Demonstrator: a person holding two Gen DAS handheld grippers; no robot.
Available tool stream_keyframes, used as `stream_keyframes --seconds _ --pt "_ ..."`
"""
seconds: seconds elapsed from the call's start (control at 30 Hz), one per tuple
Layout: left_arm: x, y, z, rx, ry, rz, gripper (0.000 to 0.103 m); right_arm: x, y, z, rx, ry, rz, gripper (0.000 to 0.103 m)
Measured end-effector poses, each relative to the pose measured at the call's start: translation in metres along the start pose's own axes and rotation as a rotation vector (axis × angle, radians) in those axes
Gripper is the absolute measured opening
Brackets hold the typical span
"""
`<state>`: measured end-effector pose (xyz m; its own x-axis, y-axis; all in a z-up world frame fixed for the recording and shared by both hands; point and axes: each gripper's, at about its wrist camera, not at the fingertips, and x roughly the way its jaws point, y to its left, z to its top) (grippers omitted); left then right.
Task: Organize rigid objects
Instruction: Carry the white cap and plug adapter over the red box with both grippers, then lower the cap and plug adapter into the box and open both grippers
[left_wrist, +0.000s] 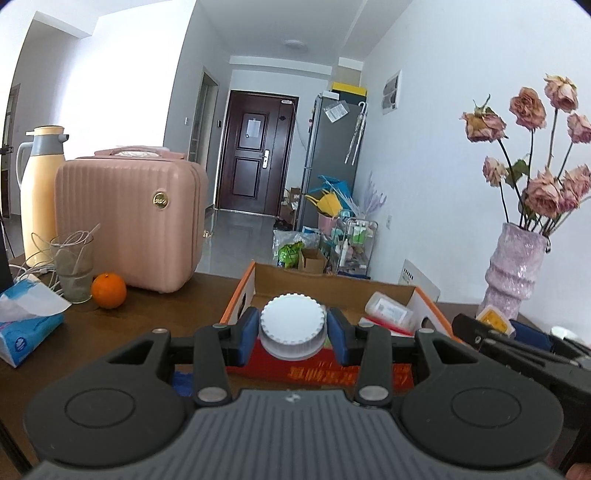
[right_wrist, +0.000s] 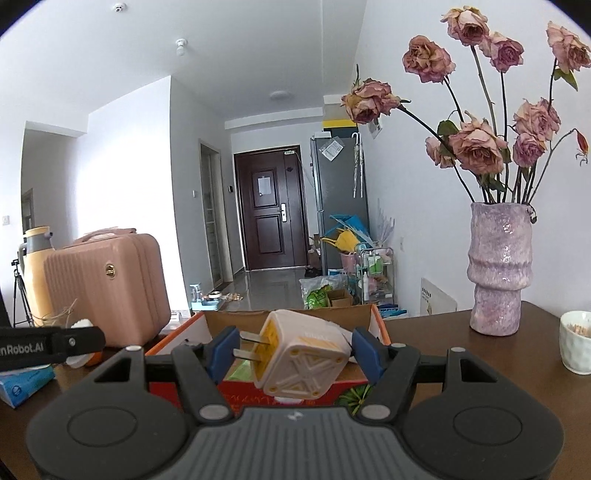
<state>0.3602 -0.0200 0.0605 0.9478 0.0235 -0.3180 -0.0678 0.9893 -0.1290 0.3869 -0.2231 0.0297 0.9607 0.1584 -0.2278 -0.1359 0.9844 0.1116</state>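
A dark wooden table (left_wrist: 155, 314) carries everything here. The largest thing on it is a pink ribbed hard case (left_wrist: 129, 218), standing upright at the left, with a cream thermos jug (left_wrist: 42, 192) just behind its far side. At the right stands a lilac ceramic vase (right_wrist: 498, 269) of dried roses (right_wrist: 476, 144), and near it, by the table's right edge, a small white cup (right_wrist: 576, 343).

In the middle sits an open cardboard box (left_wrist: 332, 284) with orange-edged flaps and a red front; a flat clear-wrapped packet (left_wrist: 388, 308) lies inside it.

A blue tissue pack (left_wrist: 26, 321) lies at the left edge, near a glass tumbler (left_wrist: 74, 269) stuffed with white cable, and an orange (left_wrist: 109, 290) rests beside the tumbler, in front of the case.

The left hand-held gripper (left_wrist: 293, 330) is clenched on a white bottle with a ribbed cap (left_wrist: 293, 321), held just before the box's near wall. The right hand-held gripper (right_wrist: 295, 350) grasps a cream-and-yellow plug adapter (right_wrist: 299, 354) between its blue pads (right_wrist: 365, 350), tilted, with its two flat prongs pointing left, also above the box's near edge.
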Motion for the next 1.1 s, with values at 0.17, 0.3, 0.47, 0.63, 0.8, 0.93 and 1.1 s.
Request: stream_keyframes --seconds 0.17,0.3,0.47,0.63,0.8,0.93,1.1 --pt "0.019 -0.007 0.006 -0.004 -0.014 0.008 0.041 0.018 -0.008 0.003 0.013 0.014 0.002 0.066" --pt "0.039 -0.011 0.010 -0.009 -0.008 0.013 0.041 0.033 -0.015 0.004 0.022 0.024 0.002 0.066" --pt "0.063 -0.014 0.012 -0.005 0.000 0.019 0.041 0.052 -0.021 0.006 0.027 0.031 -0.003 0.066" --pt "0.089 -0.016 0.015 0.002 0.015 0.026 0.041 0.075 -0.025 0.007 0.024 0.041 -0.012 0.066" --pt "0.113 -0.016 0.014 0.020 0.019 0.053 0.041 0.097 -0.027 0.007 0.015 0.057 -0.014 0.066" --pt "0.131 -0.014 0.014 0.030 0.025 0.073 0.041 0.114 -0.027 0.006 0.003 0.072 -0.016 0.066" --pt "0.151 -0.011 0.018 0.032 0.033 0.095 0.041 0.129 -0.024 0.005 -0.012 0.082 -0.019 0.066"
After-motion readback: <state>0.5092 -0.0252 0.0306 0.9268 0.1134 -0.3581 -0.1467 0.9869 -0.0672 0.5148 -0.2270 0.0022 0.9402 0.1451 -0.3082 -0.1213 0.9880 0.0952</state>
